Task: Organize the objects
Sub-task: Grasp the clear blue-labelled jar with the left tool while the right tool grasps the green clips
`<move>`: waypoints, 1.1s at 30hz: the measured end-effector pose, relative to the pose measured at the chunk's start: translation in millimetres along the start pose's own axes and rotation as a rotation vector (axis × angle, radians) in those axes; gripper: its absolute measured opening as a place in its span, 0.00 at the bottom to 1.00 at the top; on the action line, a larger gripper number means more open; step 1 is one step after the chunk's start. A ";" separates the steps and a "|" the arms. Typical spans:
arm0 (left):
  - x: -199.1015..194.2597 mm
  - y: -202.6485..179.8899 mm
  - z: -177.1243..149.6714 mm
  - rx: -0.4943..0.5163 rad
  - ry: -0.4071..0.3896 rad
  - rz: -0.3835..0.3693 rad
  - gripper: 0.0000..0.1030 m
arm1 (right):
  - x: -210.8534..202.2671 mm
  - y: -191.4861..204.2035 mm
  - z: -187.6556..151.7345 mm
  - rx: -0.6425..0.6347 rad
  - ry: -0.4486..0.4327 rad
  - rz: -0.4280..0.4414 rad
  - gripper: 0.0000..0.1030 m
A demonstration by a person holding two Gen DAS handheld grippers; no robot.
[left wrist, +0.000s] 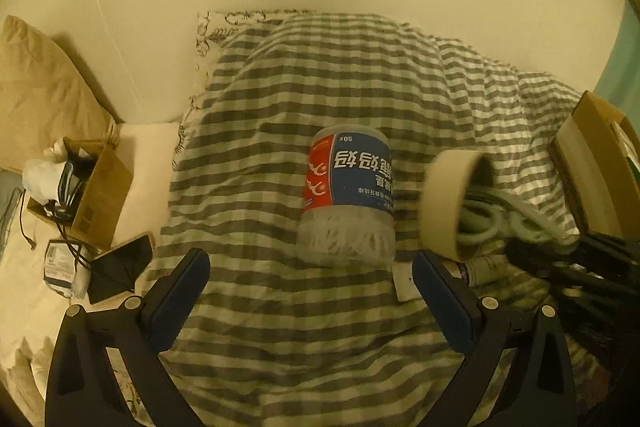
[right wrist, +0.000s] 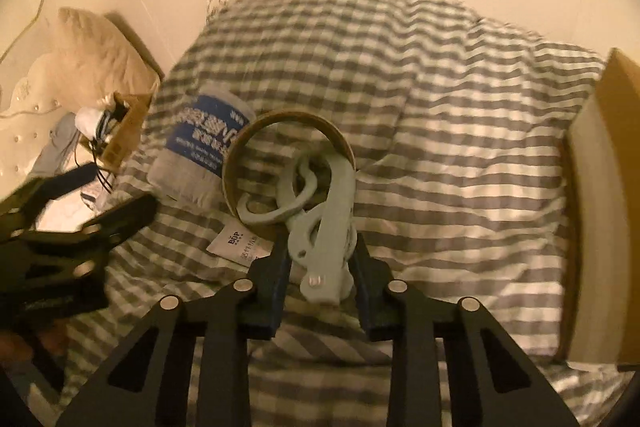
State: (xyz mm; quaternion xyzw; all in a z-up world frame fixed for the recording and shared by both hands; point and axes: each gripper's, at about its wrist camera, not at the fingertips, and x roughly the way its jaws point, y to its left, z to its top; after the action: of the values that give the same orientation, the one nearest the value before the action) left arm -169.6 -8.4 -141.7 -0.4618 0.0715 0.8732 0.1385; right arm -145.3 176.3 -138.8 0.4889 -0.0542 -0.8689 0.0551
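Two grippers over the striped quilt point(left wrist: 280, 155): left gripper point(left wrist: 312, 291) spread wide, empty, facing the blue-label jar point(left wrist: 348, 195) marked "50". Right gripper point(right wrist: 320, 279) clamps pale green scissors point(right wrist: 324, 227) hooked through a tape ring point(right wrist: 256, 143); only its view reads "BOP" on a white packet point(right wrist: 240, 245).

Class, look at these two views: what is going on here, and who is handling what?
A person is tidying items on a grey-and-white checked blanket. The right gripper is shut on pale green plastic scissors, whose handles hook a tan cardboard tape ring. The left gripper is open, empty, facing a clear plastic jar with a blue-and-red label. A brown cardboard box sits to the right.
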 end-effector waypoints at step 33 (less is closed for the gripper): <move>-13.2 -22.3 2.2 -0.030 0.035 -0.048 0.63 | -73.9 -0.7 8.7 -0.045 -0.118 0.011 0.11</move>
State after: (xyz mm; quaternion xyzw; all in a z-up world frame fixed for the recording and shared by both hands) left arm -157.4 11.0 -129.5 -0.4806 0.0498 0.8624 0.1511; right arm -114.7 188.3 -72.0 0.4352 -0.0405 -0.8969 0.0672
